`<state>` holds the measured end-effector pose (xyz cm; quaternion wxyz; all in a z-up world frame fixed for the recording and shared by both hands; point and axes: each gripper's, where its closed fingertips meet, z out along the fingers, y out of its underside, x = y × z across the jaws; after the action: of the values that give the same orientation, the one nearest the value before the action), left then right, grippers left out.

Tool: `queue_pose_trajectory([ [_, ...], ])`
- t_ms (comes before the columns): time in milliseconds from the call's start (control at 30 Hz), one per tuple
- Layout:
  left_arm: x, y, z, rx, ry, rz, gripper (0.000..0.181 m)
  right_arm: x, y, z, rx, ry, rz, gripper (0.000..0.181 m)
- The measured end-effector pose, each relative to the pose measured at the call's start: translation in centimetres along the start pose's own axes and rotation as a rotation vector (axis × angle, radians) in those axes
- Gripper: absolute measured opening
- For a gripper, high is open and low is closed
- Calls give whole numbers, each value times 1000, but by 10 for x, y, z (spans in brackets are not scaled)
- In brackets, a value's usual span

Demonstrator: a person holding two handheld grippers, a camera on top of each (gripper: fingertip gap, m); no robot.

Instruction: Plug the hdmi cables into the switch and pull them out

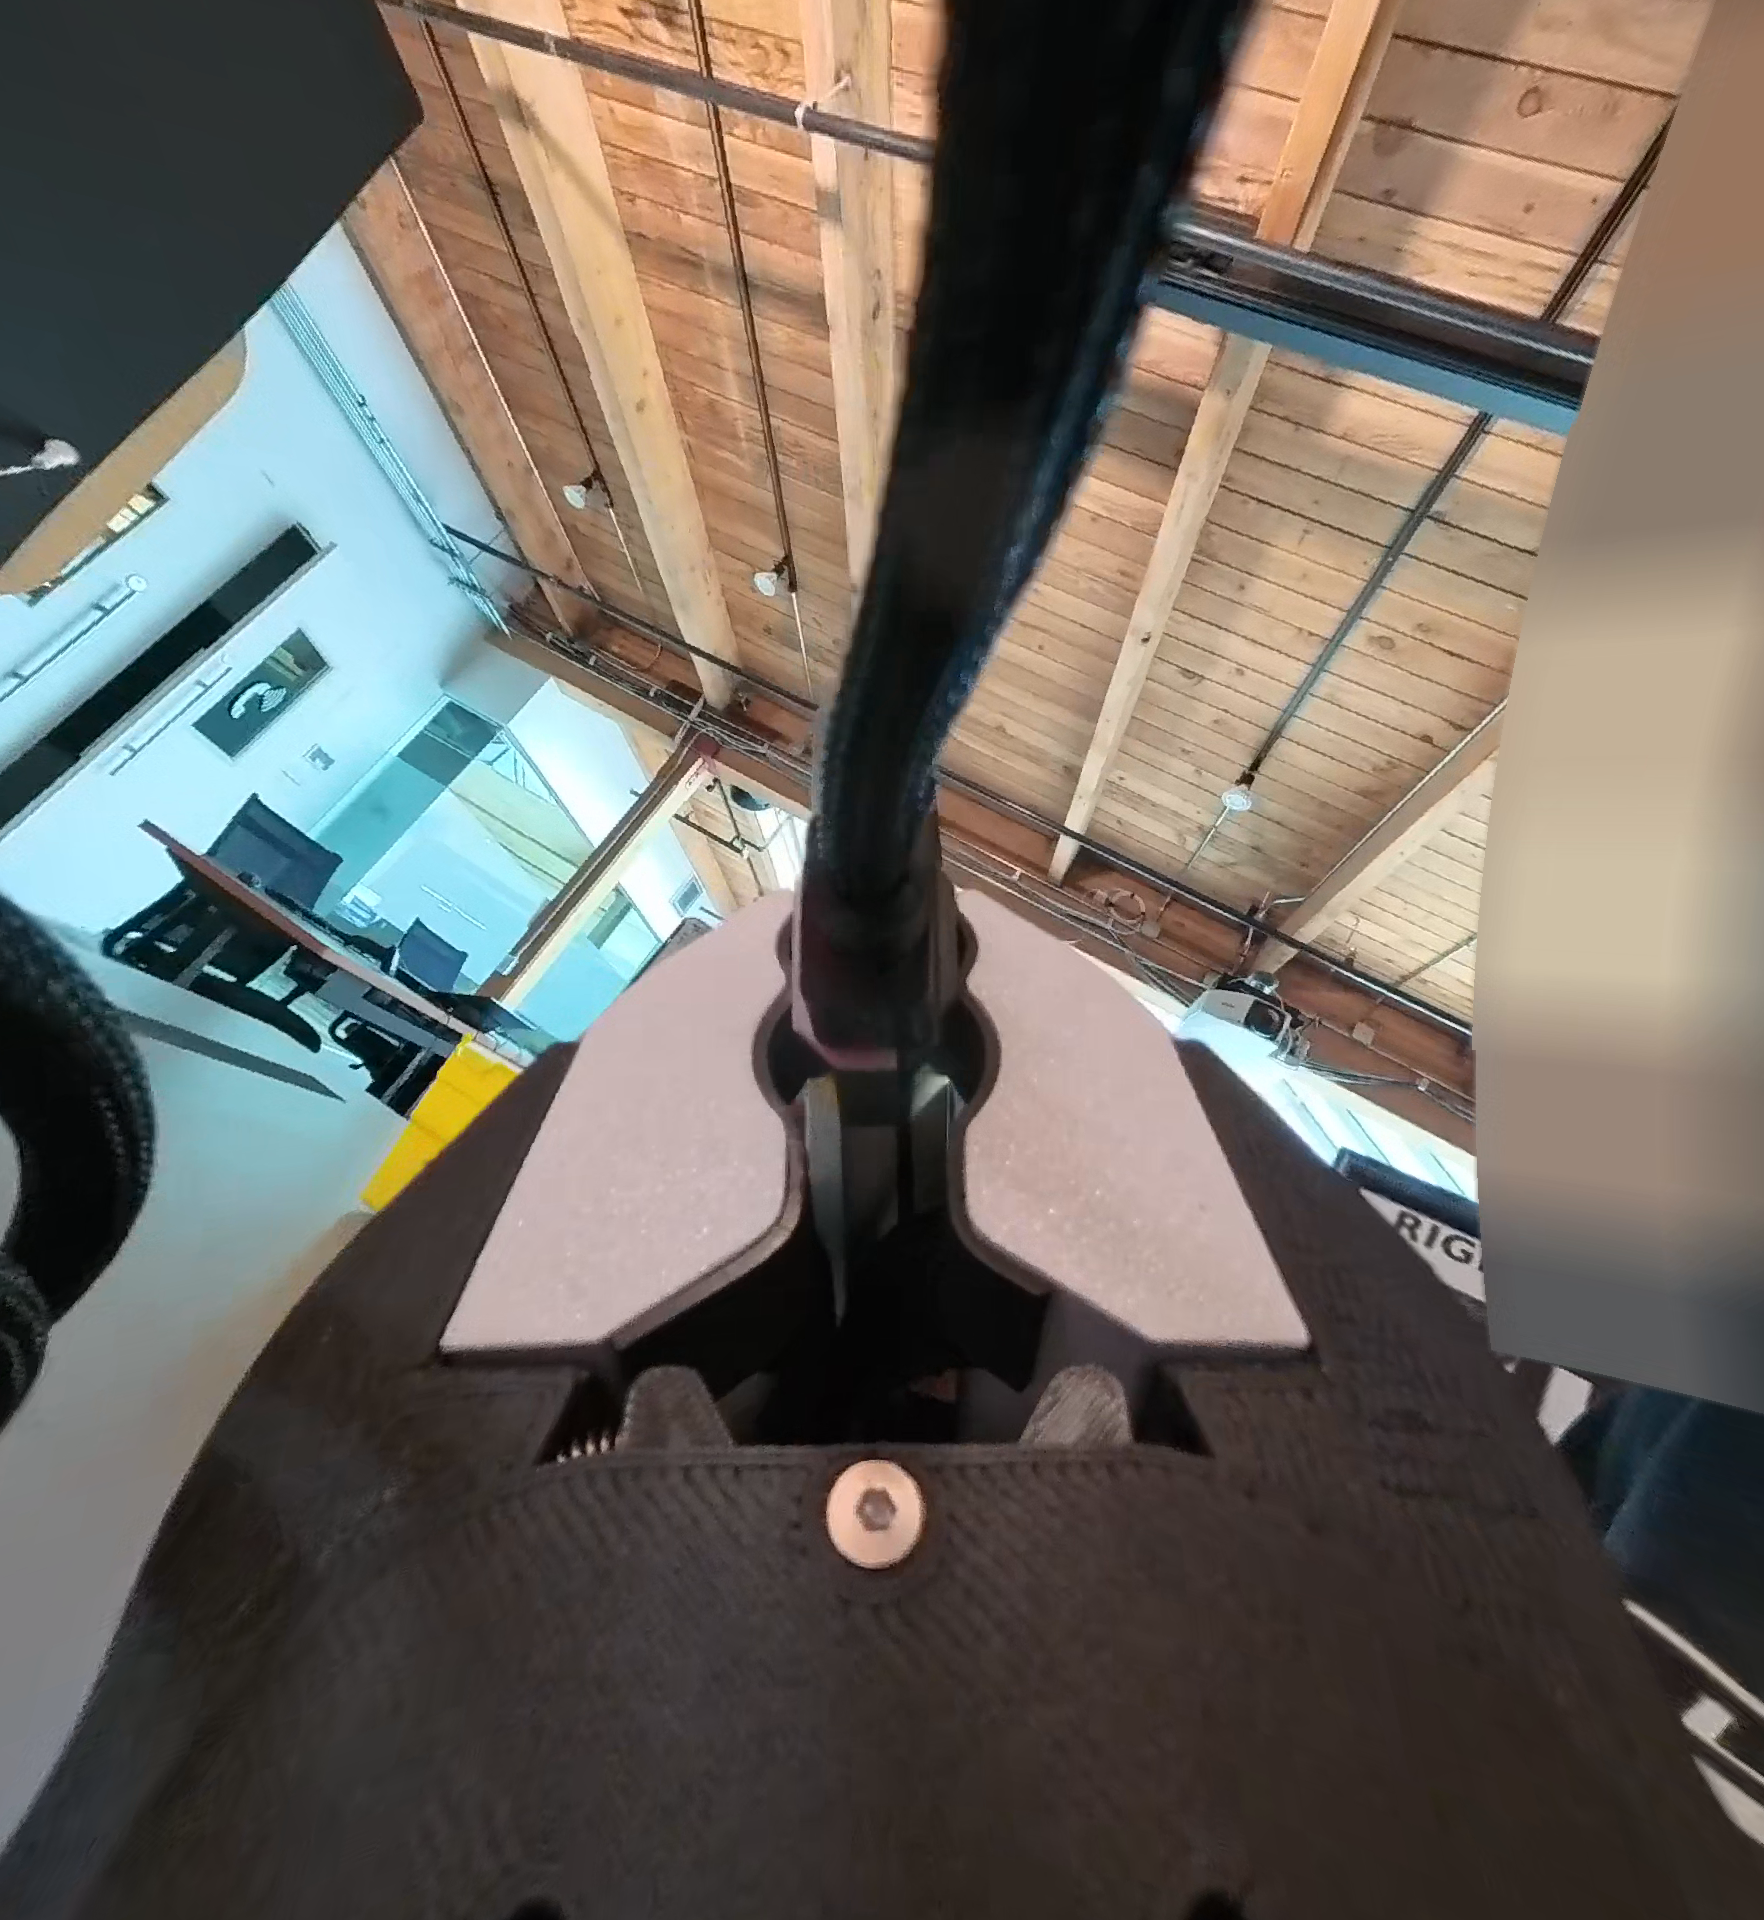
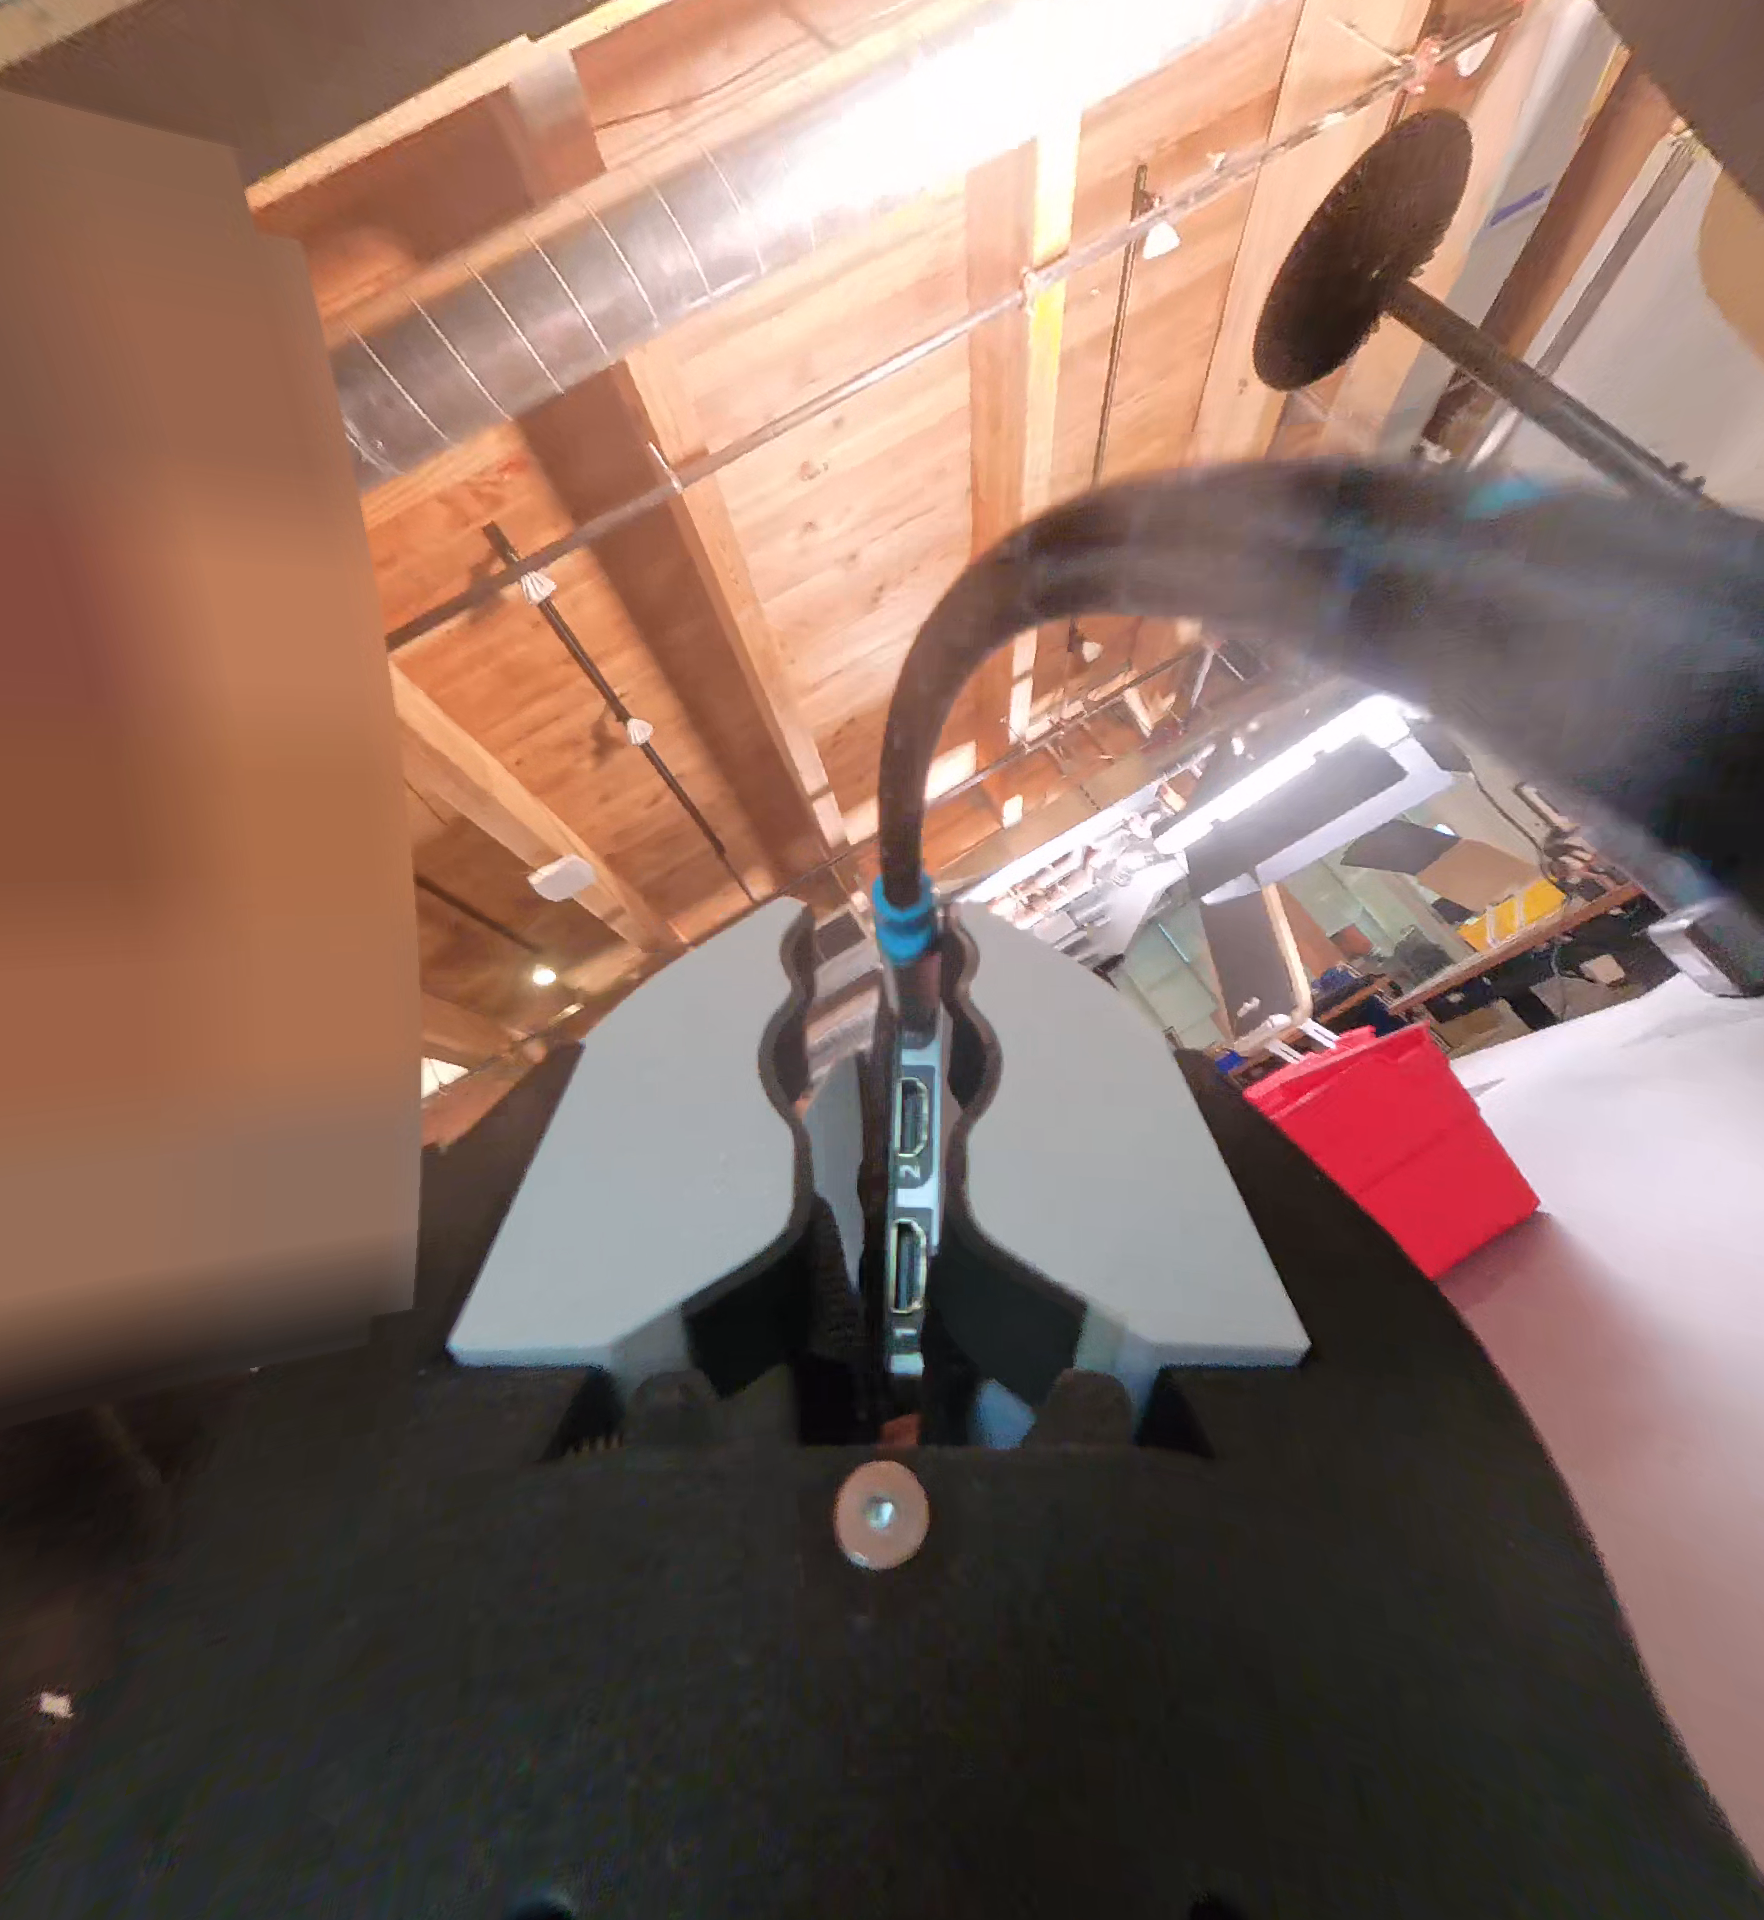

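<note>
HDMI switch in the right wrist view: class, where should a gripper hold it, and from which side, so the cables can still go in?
Probably as the right gripper does: squeeze the two broad flat faces of the switch, coming in edge-on. Its body is thin, and this leaves the two empty ports on the narrow edge uncovered and the attached cable free.

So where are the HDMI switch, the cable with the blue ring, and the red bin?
HDMI switch [image 2: 914,1174], right wrist view, on its port face between the fingers.
blue-ringed cable [image 2: 904,769], right wrist view, on the black braid above the ring.
red bin [image 2: 1377,1132], right wrist view, on its side wall.
</note>
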<state>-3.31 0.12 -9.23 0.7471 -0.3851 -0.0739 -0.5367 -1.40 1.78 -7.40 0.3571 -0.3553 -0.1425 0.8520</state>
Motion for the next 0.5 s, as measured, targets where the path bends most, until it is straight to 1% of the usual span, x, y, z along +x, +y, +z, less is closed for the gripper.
queue_pose_trajectory([
  [33, 1, 0, 0, 2, 11, -4, 22, 2, 4, 1, -30, 15, -20, 16],
  [100, 1, 3, -1, -9, 15, -3, 22, 6, 14, 2, -92, 33, -27, 18],
  [167, 0, 6, -1, -23, 15, 1, 22, 8, 15, 1, -74, 35, -6, 11],
  [267, -4, 7, -2, -26, -2, 8, 24, 9, 16, -2, -73, 36, -30, 11],
  [333, -8, 6, -3, -7, -23, 12, 34, 9, 18, -2, -97, 33, -41, 11],
  [367, -6, 6, -4, -2, -5, 15, 31, 10, 19, -2, -112, 43, -46, 11],
  [400, -5, 6, -4, -3, 10, 15, 23, 11, 19, -2, -117, 52, -54, 11],
  [500, -10, 8, -4, 6, -27, 4, 22, 18, 17, -5, -83, 93, -32, 9],
])
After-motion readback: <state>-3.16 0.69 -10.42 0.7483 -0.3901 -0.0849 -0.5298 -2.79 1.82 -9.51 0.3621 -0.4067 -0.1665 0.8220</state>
